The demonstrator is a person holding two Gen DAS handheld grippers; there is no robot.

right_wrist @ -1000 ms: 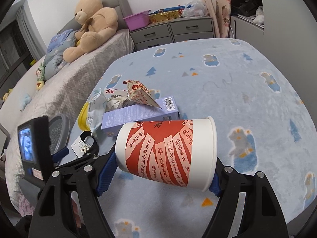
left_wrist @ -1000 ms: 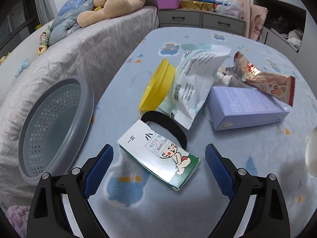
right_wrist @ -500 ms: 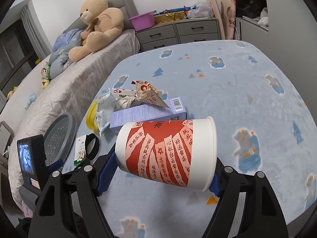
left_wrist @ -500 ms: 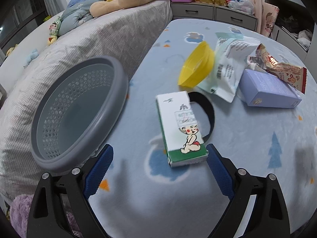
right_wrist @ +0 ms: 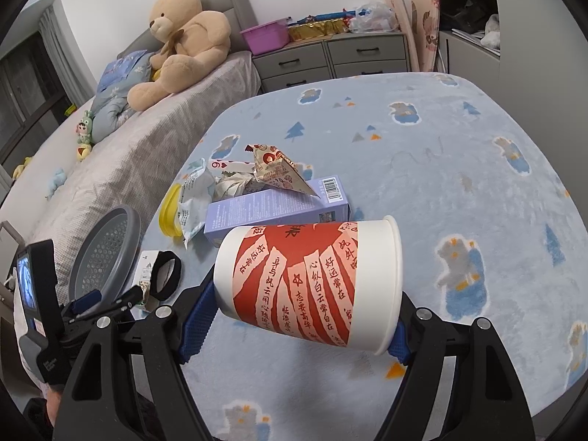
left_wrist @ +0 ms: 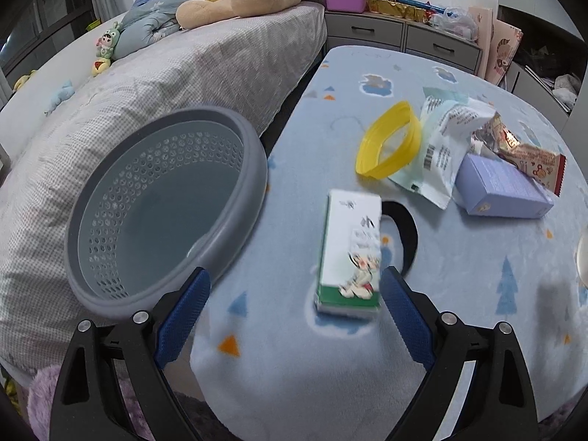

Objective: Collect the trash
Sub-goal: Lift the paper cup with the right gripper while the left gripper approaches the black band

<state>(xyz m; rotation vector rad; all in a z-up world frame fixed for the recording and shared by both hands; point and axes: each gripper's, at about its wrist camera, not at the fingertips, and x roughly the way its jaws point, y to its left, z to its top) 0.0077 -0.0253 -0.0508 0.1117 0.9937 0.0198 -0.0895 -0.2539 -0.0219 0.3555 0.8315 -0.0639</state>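
My right gripper [right_wrist: 297, 330] is shut on a red-and-white paper cup [right_wrist: 308, 283], held sideways above the blue blanket-covered table [right_wrist: 441, 169]. My left gripper [left_wrist: 294, 312] is open and holds nothing. It hovers between a grey perforated basket [left_wrist: 253, 154] on its left and a white-and-green carton [left_wrist: 349, 253] by its right finger. Beyond the carton lie a black hair band [left_wrist: 408, 235], a yellow ring lid [left_wrist: 389, 143], a white packet [left_wrist: 444, 143], a purple box [left_wrist: 499, 187] and a snack wrapper [left_wrist: 529, 154]. The right wrist view shows the left gripper [right_wrist: 110, 299] beside the basket [right_wrist: 106, 253].
A bed with a grey checked sheet [left_wrist: 165, 73] runs along the table's left edge, with a teddy bear [right_wrist: 183, 36] on it. Grey drawers [right_wrist: 330, 58] with a pink bin [right_wrist: 266, 36] stand behind. The basket rests at the table's left edge against the bed.
My left gripper has moved left, so the basket fills more of its view and the carton now lies by its right finger. The right gripper has kept still with the cup.
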